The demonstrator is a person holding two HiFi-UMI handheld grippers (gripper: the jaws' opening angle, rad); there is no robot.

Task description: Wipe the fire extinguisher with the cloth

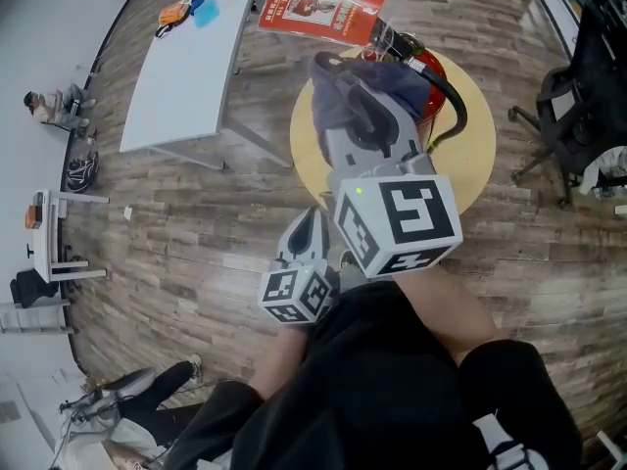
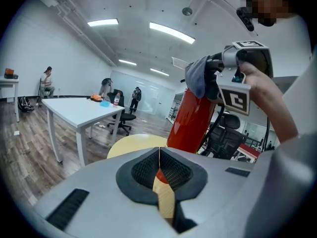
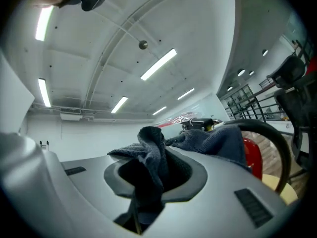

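Marker cubes on both grippers are being shown nearest in the head view, just above the person's dark clothing. A grey cloth [image 1: 387, 78] is being clamped between the jaws of the right gripper [image 1: 345, 101] and is being held at the top of the red fire extinguisher [image 1: 432, 70], which is being stood upright on a round yellow table [image 1: 472, 157]. The left gripper [image 1: 308, 225] is being held lower, beside the right one and apart from the extinguisher, its jaws being pressed together with nothing between them.
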